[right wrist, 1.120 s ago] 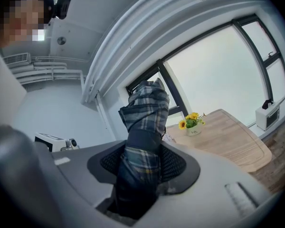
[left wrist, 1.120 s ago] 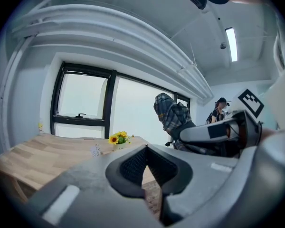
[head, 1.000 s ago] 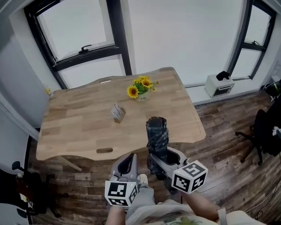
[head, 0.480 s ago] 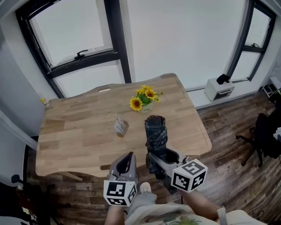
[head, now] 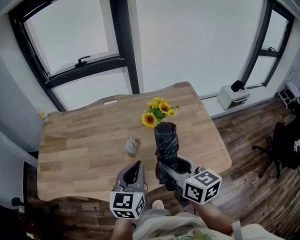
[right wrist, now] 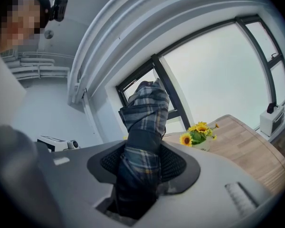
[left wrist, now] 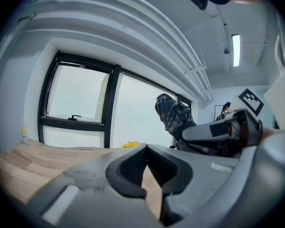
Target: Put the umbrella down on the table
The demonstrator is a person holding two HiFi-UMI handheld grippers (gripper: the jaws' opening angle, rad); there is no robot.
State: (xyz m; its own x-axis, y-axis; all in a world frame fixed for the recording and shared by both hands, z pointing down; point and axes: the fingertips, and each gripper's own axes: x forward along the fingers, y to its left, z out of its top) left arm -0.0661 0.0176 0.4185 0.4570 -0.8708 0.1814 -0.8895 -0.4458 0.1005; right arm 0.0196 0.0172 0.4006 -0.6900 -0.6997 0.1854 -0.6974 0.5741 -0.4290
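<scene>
The right hand-held gripper [head: 169, 168] was squeezed tight on the folded checked umbrella [head: 167, 141], which stood up straight between its jaws. The umbrella was up in the air by the near edge of the wooden bench [head: 85, 139], not lying on it. Just beside it, the left hand-held gripper [head: 134, 173] had its jaws pressed together with nothing in them. Farther out on the bench stood yellow sunflowers [head: 159, 113] and a small card [head: 133, 145].
</scene>
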